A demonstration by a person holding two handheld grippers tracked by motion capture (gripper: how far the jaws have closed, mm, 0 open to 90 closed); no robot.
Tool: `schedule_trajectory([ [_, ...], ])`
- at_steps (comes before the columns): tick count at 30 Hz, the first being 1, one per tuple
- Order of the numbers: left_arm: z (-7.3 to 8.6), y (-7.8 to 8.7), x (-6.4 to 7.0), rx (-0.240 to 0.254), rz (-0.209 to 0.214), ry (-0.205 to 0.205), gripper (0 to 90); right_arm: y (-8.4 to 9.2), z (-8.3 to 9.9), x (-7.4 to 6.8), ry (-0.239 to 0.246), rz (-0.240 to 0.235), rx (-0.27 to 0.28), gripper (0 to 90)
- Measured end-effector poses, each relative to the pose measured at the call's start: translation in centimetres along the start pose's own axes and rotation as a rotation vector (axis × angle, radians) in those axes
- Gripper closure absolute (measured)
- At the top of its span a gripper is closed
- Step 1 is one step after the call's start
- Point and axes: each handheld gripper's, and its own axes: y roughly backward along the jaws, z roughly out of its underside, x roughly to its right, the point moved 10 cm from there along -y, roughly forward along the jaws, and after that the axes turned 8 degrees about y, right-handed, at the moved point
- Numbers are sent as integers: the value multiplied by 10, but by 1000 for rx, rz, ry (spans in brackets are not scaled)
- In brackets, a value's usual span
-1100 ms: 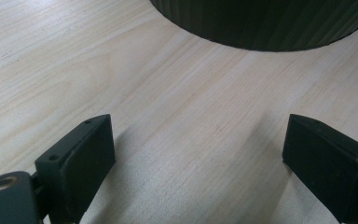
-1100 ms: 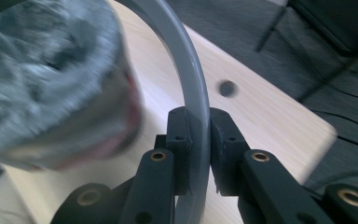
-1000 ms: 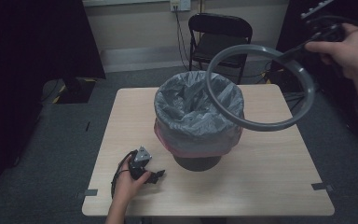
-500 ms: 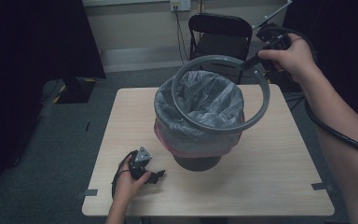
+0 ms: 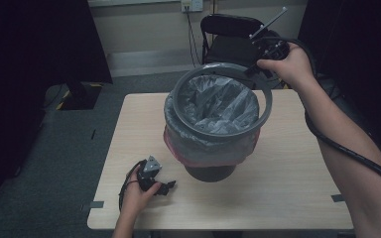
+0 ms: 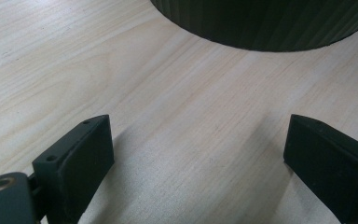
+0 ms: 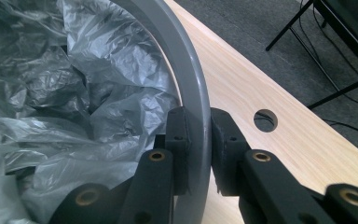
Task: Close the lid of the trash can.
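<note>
A dark bin lined with a grey plastic bag stands at the middle of the wooden table. A grey ring hovers over the bin's mouth, roughly level. My right gripper is shut on the ring's far right edge; in the right gripper view the jaws clamp the ring from both sides, with the bag beyond. My left gripper rests on the table at the front left, open, its jaws wide apart and pointing at the bin's base.
A black folding chair stands behind the table. The tabletop has a round cable hole near its far right side. Tape marks sit by the table's front corners. Dark curtains flank both sides.
My right gripper has carried the ring from the far right leftward and down over the bin's mouth. The left gripper has stayed put on the table.
</note>
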Motion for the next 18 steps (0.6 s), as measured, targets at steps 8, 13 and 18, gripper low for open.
schedule_trajectory([
  [8, 0, 0, 0, 0, 0, 0, 76, -15, -1, -7, -3, 18, 12, 791],
  [13, 0, 0, 0, -1, 0, 1, 76, -21, -4, -12, 0, 13, 21, 790],
  [18, 0, 0, 0, -1, 0, 1, 76, -24, -6, -19, 16, 11, 21, 789],
])
